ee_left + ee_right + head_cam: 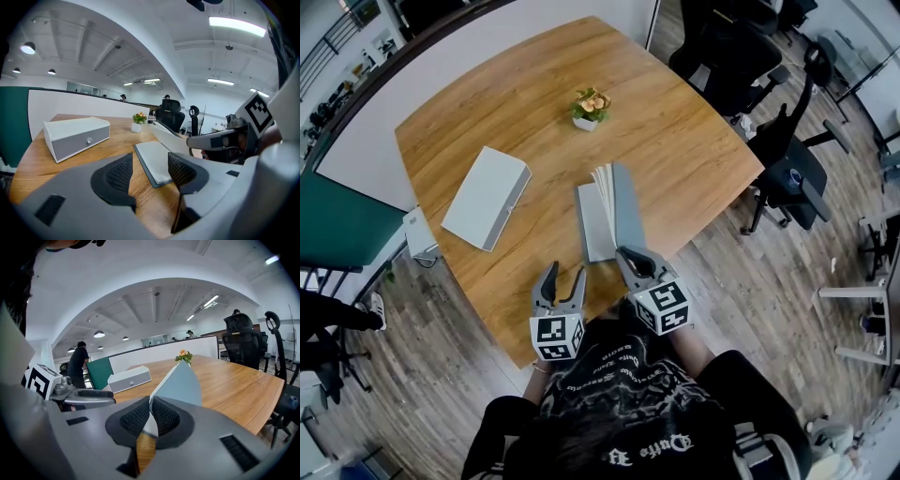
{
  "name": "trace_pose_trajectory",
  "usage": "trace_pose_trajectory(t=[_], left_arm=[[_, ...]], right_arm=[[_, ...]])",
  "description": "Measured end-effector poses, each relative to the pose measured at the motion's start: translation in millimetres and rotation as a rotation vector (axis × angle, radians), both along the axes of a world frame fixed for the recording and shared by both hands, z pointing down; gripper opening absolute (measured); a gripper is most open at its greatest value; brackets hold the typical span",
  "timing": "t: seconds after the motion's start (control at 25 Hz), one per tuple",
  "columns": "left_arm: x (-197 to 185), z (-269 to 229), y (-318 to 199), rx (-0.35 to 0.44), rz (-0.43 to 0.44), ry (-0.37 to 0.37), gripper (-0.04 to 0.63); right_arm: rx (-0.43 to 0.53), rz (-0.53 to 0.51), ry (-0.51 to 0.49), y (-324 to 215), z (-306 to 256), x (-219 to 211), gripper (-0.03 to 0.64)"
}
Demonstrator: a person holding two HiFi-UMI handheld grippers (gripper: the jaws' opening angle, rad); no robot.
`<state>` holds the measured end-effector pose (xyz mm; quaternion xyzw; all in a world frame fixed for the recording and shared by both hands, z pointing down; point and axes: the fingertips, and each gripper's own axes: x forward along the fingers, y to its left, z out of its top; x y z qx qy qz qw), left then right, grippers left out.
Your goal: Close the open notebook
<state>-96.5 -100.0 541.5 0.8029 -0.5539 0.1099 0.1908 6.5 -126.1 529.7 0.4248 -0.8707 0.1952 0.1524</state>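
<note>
Leftmost, a box (pixel 486 198) lies at nine o'clock from the notebook (pixel 596 225), the left gripper (pixel 565 274) hovers at seven with jaws released and empty, and the right gripper (pixel 630 255) at five grasps that half-open notebook's raised right cover.

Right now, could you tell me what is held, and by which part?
The right hand-held gripper holds the notebook by the near edge of its raised cover.
</note>
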Motion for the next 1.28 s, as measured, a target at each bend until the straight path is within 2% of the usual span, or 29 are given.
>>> trace_pose_trajectory(t=[0.6, 1.28], left_arm=[[-15.3, 0.7, 4.8, -0.006, -0.048, -0.009, 0.256], [-45.8, 6.2, 7.8, -0.027, -0.124, -0.016, 0.253]], right_arm=[[-0.047, -0.084, 0.046, 2.5, 27.1, -28.1, 0.035], [-0.164, -0.152, 0.131, 2.2, 70.0, -53.4, 0.040]])
